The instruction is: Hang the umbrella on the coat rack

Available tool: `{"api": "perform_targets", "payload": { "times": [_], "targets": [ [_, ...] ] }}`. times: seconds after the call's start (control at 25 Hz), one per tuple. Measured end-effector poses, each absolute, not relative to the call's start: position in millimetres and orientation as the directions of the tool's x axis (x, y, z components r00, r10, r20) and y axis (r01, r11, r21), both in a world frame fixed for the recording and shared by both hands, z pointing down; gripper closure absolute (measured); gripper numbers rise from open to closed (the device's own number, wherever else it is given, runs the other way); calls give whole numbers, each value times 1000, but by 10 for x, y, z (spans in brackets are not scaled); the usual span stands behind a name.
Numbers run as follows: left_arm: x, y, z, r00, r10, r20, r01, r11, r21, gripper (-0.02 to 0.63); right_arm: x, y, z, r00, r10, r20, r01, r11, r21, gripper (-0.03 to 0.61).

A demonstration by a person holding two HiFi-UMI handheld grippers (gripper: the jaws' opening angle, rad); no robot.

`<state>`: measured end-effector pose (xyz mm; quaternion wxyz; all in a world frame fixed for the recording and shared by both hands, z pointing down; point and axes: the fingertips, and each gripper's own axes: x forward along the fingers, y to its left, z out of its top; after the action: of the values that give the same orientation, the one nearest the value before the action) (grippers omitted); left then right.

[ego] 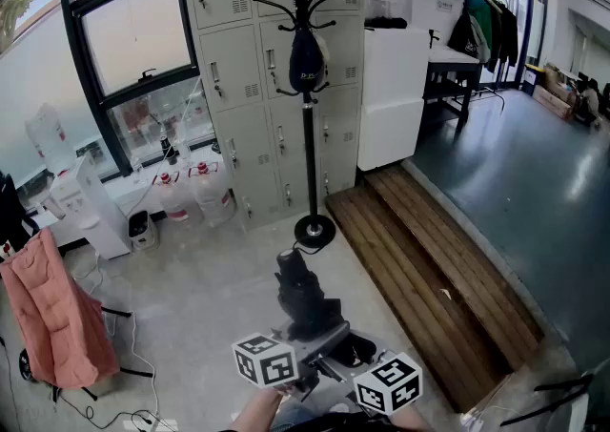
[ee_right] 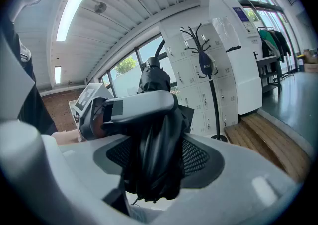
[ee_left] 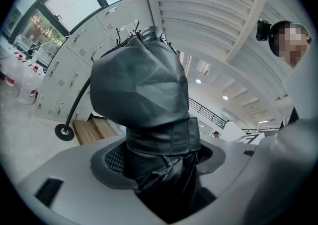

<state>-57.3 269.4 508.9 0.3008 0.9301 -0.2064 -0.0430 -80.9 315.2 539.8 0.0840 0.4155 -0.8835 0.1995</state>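
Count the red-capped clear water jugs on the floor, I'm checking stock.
2: one red-capped clear water jug below the window, the other right of it, by the grey metal lockers. More may be hidden.

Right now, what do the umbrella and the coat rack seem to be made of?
The umbrella: black synthetic fabric, faint sheen; it shows creased folds and a stitched strap. The coat rack: likely black painted metal, given its thin smooth pole and curved hooks.
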Motion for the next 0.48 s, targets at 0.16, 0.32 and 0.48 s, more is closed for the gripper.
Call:
{"api": "perform_targets", "payload": {
  "times": [0.16,0.32,0.48],
  "targets": [
    [-616,2809,5216,904,-423,58,-369,-708,602,298,-844,3277,5507,-649,-682,337,-761,576,-300,308],
    [-563,2862,5238,907,-416,64,-367,-708,603,298,-791,3331,5524,-649,-681,339,-760,569,-313,308],
    [-529,2832,5204,907,-418,53,-363,-712,601,298,-745,3305,5482,-657,-678,329,-754,588,-294,299]
  ]
}}
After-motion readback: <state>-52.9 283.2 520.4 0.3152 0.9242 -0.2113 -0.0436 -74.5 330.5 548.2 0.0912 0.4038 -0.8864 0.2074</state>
